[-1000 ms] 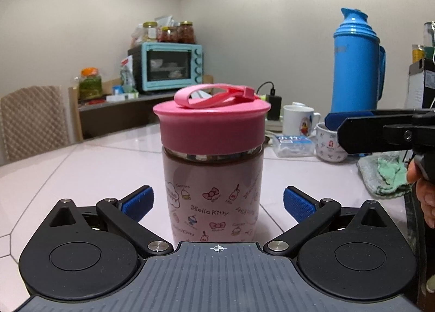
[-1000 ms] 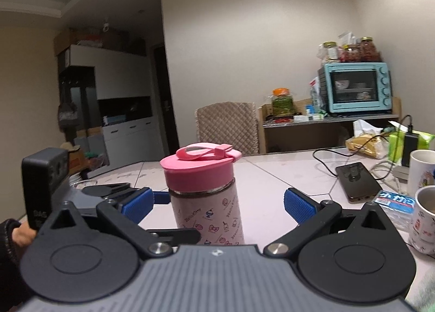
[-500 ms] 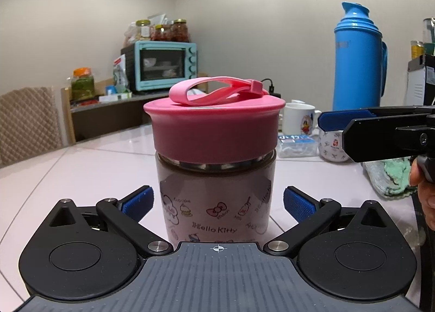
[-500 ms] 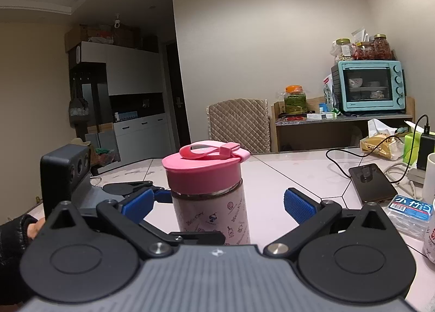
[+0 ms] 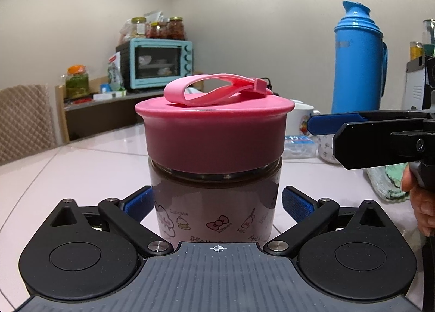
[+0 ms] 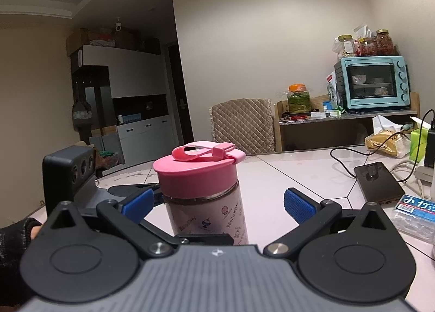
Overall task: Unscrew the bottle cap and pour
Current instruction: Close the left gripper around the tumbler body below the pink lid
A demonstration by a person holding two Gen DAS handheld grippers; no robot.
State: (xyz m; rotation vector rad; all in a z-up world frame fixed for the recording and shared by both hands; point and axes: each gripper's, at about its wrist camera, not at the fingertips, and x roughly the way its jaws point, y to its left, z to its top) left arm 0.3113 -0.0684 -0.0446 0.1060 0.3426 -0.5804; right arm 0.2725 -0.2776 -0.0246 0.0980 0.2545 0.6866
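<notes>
The bottle (image 5: 216, 197) stands upright on the pale tiled table (image 5: 81, 165). Its body is pale pink with small printed cartoon figures, bows and lettering, a metal ring shows at the neck, and a wide pink cap (image 5: 214, 135) sits screwed down on top with a looped pink strap (image 5: 214, 91) lying across it. The contents cannot be seen through the wall. The left gripper (image 5: 216, 201) has just been closing around the lower body of the bottle; the left blue pad (image 5: 137, 203) meets the wall, while the right pad appears to stand just off it, so a firm clamp cannot be confirmed. The right gripper (image 6: 217, 200) is spread wide, level with the neck and cap, its pads clear of the bottle on both sides. Behind the bottle, a tall blue flask (image 5: 359, 61) stands closed near the far edge of the table, with a white mug (image 5: 300, 119) beside it; the inside of the mug is not visible. A clear plastic box (image 6: 414, 215) with a blue label lies on the table by a dark phone (image 6: 378, 184). On a side shelf a teal oven (image 6: 373, 83) carries several lidded jars (image 6: 376, 42) holding red and pale contents, and a larger jar (image 6: 299, 98) with an orange lid holds green matter.
</notes>
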